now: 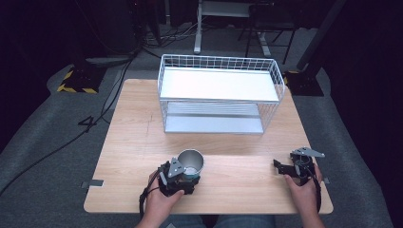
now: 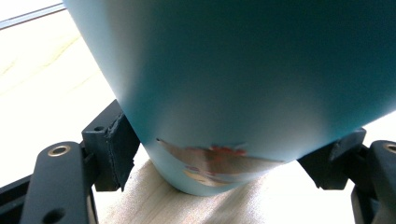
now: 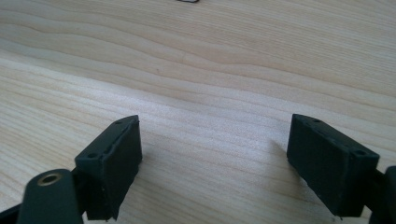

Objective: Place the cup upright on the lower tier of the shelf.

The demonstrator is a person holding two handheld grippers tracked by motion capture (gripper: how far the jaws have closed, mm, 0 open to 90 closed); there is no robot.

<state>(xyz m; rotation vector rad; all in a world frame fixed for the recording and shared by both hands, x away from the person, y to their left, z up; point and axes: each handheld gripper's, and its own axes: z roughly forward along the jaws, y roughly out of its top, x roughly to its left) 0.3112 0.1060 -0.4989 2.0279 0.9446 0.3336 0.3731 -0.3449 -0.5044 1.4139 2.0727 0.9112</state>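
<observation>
Because the left gripper [image 1: 183,176], low in the frame, pinches the tapered teal metal cup [image 2: 243,84] only near its base, the cup may tip, while the right gripper [image 3: 229,163] rests spread and empty over the pale wooden table [image 3: 210,56].

Cup [image 2: 243,79] top cut off above the left tool [image 2: 224,154], its base print too blurred to read, rack's lower shelf [image 1: 214,124] partly hidden beyond both tools
</observation>
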